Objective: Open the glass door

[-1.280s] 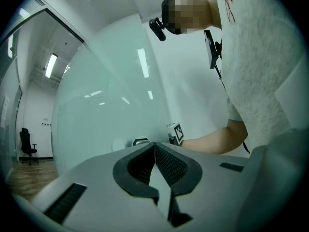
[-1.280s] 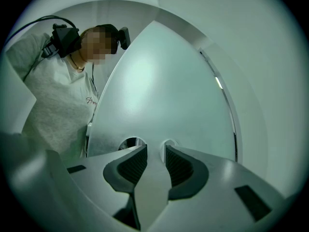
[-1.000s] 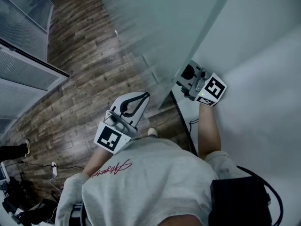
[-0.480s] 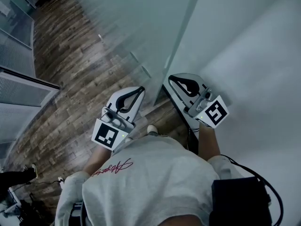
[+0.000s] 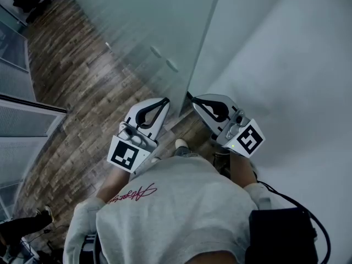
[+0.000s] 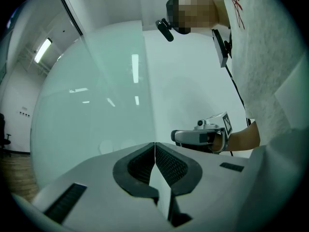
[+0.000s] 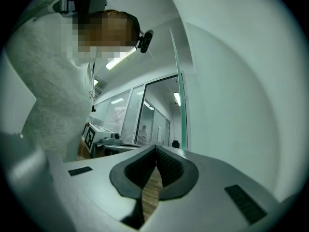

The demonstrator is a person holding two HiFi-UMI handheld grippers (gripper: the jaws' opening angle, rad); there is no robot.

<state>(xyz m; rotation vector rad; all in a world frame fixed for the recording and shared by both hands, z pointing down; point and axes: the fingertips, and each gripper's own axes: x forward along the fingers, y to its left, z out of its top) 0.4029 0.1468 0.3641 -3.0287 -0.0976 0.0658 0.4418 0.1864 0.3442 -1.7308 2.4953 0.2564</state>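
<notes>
Head view, left gripper: held out in front of the person's chest and pointing ahead, with its marker cube back near the body.
Head view, right gripper: just beside the left one and angled a little toward it. The bare forearm reaches forward from a short sleeve.
Head view, glass door: stands straight ahead over the wooden floor. Its free edge runs down to a spot between the two gripper tips, and the white wall is on the right.
Head view, contact: the right tips are right at the door's edge, but I cannot tell if they touch it.
Left gripper view, pose: held about level and facing the pale glass panel.
Left gripper view, jaws: pressed together with nothing between them.
Left gripper view, neighbour: the right gripper sits off to the right, gripped in the person's hand.
Right gripper view, pose: tilted slightly upward, with the door's green edge rising just beyond the tips.
Right gripper view, jaws: closed tight and empty, with only floor showing in the gap below the pads.
</notes>
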